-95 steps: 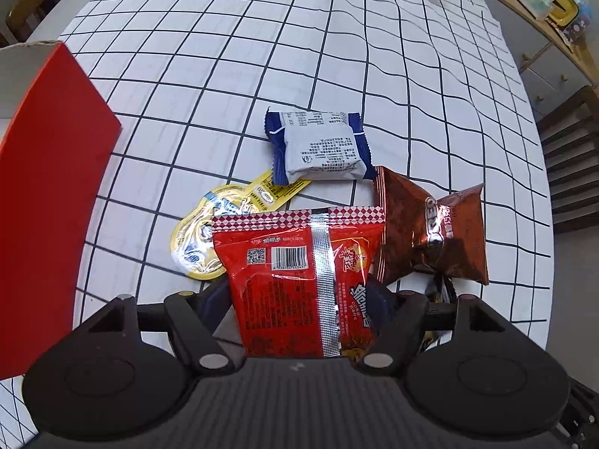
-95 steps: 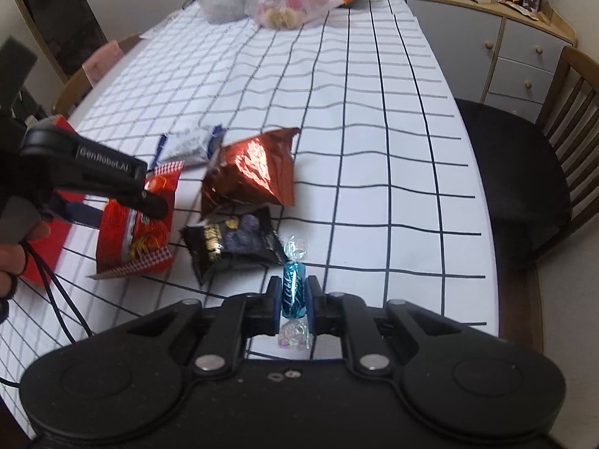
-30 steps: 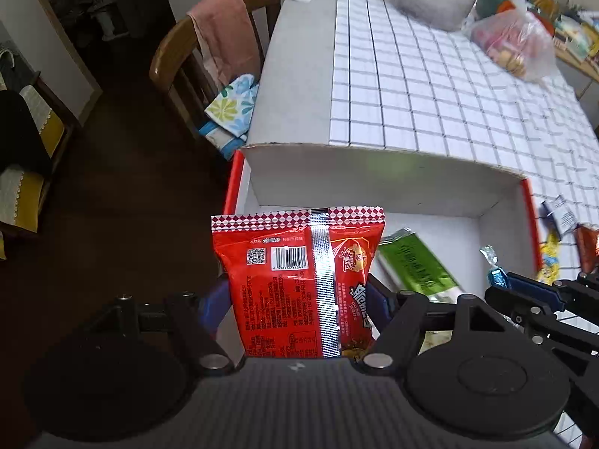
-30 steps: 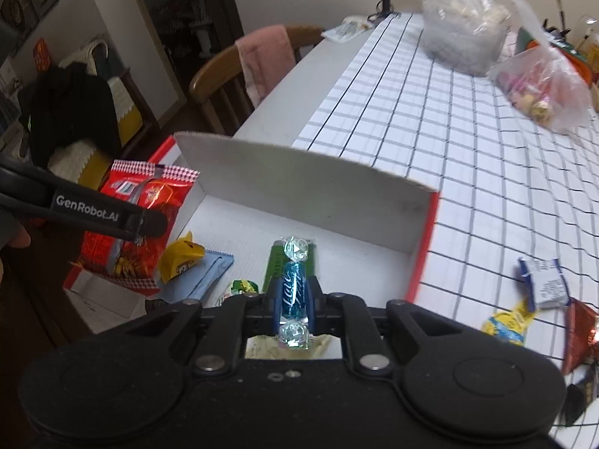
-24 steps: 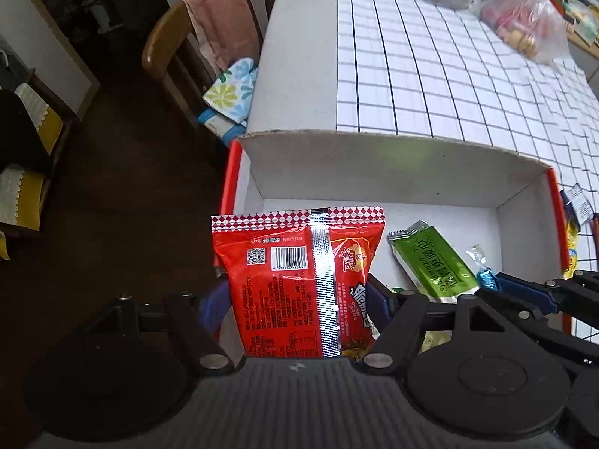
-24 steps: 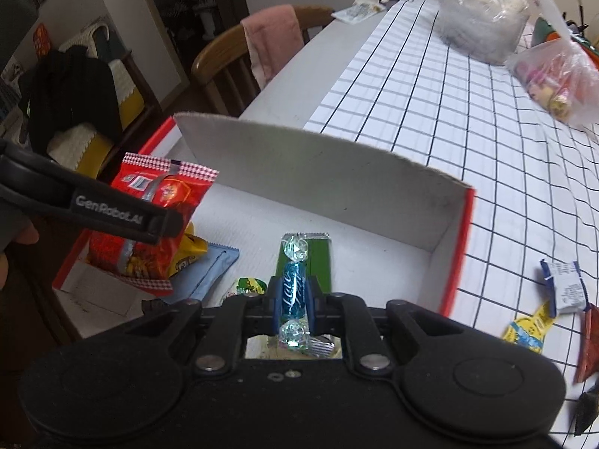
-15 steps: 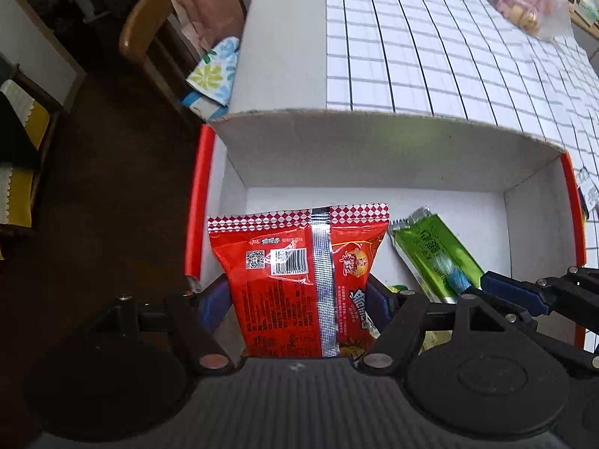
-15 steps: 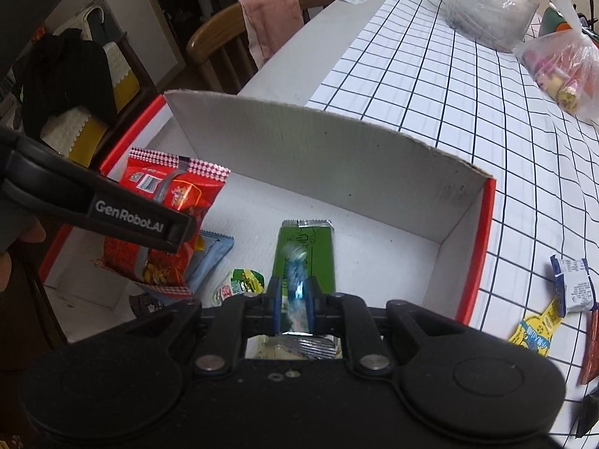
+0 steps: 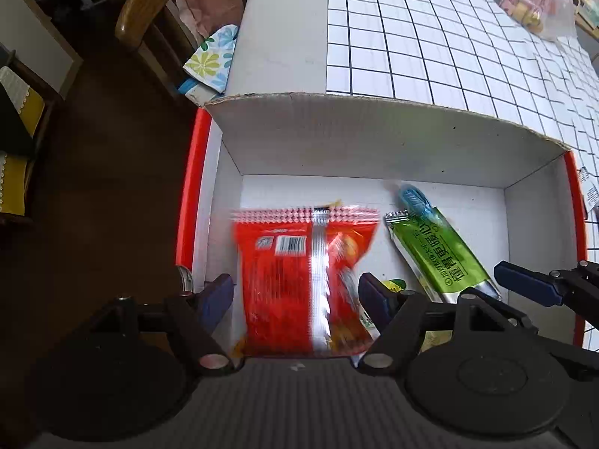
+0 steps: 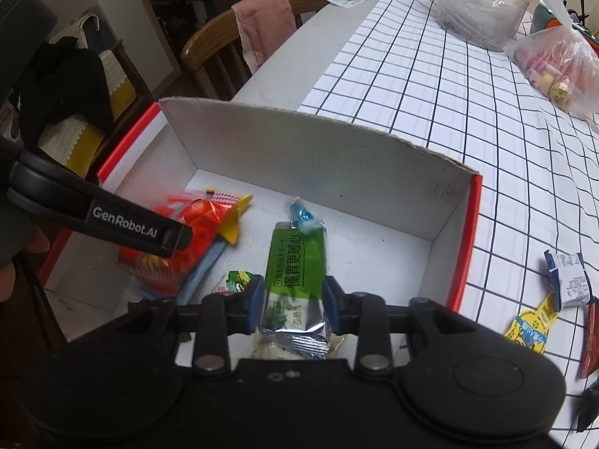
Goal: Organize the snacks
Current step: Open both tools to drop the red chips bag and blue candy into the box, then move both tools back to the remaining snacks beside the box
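Left gripper [image 9: 295, 295] over the box [image 9: 374, 142], fingers spread, red packet [image 9: 305, 277] blurred between them & dropping, pads not touching it. Right gripper [image 10: 292, 305] parted too, jaws just been opening; blue candy [image 10: 302, 214] let go, lying by the green bar [image 10: 295, 262]. More snacks wait on the checked cloth [image 10: 430, 75], box wall between.

Both my wrist cams look steeply down, close above the open box [image 9: 374, 142]. Left cam's over its left end, right cam's over the right; both catch the green packet [image 10: 295, 258].
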### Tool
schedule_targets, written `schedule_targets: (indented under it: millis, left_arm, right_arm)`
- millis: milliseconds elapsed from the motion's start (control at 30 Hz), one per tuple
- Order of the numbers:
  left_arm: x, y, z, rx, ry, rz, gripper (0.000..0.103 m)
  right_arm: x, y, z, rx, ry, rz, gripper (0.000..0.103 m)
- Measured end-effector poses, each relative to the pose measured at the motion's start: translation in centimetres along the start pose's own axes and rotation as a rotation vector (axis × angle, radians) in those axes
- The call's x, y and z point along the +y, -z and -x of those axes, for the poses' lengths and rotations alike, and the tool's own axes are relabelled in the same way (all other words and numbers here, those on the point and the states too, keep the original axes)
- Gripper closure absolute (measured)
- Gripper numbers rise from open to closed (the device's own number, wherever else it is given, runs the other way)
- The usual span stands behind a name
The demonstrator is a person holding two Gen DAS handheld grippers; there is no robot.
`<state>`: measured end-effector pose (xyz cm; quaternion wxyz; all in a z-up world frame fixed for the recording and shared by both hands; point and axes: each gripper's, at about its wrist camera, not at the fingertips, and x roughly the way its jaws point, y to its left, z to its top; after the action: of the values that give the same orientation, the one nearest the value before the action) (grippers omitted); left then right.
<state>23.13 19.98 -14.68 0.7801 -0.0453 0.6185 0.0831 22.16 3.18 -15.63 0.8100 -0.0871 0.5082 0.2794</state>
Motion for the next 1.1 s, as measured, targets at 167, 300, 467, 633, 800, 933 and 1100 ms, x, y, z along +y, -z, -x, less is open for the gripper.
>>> schedule_targets:
  millis: [167,300,467,633,800,933,1100]
  left_arm:
    - [0.0,0.6,1.0,-0.032,0.014,0.013,0.030]
    - [0.0,1.5,2.1,-0.065,0.021,0.024,0.029]
    - [-0.3,2.7,3.9,-0.110,0.039,0.032,0.029]
    - [-0.9,3.9,5.9,-0.157,0.057,0.027,0.029]
    - [-1.7,5.1,7.6,-0.212,0.081,0.024,0.029]
    - [-2.7,6.1,9.1,-0.254,0.101,0.021,0.029]
    - [-4.5,7.3,11.0,-0.321,0.125,0.004,0.029]
  right_arm:
    - [0.0,0.3,1.3,-0.030,-0.015,-0.001,0.060]
    - [0.0,0.6,2.5,-0.055,-0.020,0.001,0.054]
    - [-0.1,1.1,4.4,-0.094,-0.034,-0.004,0.045]
    - [-0.4,1.7,6.3,-0.134,-0.048,-0.005,0.038]
    - [-0.9,2.5,8.4,-0.182,-0.051,-0.002,0.029]
    - [-1.8,3.2,10.3,-0.222,-0.056,-0.006,0.024]
    - [-3.2,4.2,12.5,-0.266,-0.056,-0.016,0.016]
